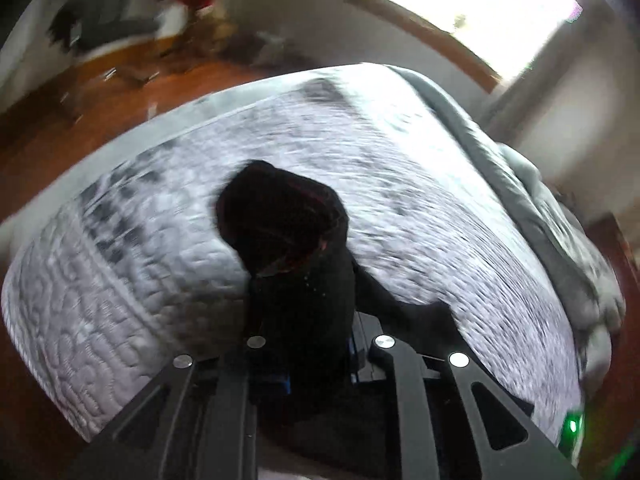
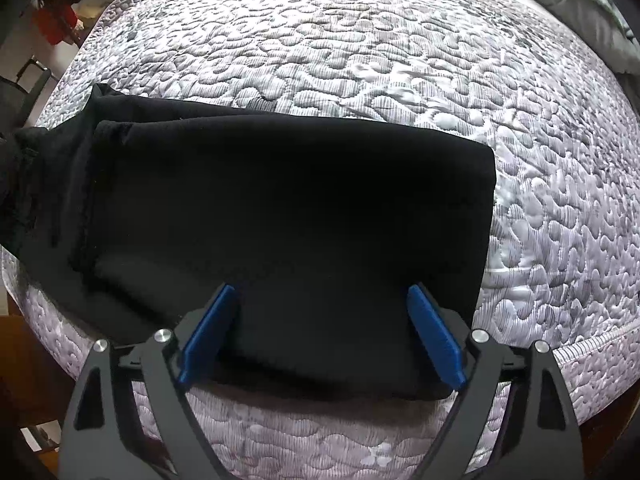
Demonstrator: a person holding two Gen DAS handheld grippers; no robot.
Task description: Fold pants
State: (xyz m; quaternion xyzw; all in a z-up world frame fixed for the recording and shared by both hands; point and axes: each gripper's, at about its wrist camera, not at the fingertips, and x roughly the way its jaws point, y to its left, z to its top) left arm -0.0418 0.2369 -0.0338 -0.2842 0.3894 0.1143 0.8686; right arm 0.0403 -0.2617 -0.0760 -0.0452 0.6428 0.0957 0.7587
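The black pants (image 2: 280,200) lie folded flat on the quilted bed cover (image 2: 360,60), with one end trailing off to the left. Pointing straight down over their near edge, my right gripper (image 2: 322,292) stands open; its blue pads (image 2: 208,336) straddle the cloth without pinching it. In the left wrist view a bunched end of the pants (image 1: 288,232) rises off the bed cover (image 1: 400,184). My left gripper (image 1: 316,344) is shut on this bunch, and the cloth hides its fingertips.
A grey blanket (image 1: 540,200) is heaped along the bed's right side. Beyond the bed are a wooden floor (image 1: 60,120), a dark chair (image 1: 100,4) and a bright window (image 1: 480,8). The near bed edge (image 2: 580,344) runs just below the pants.
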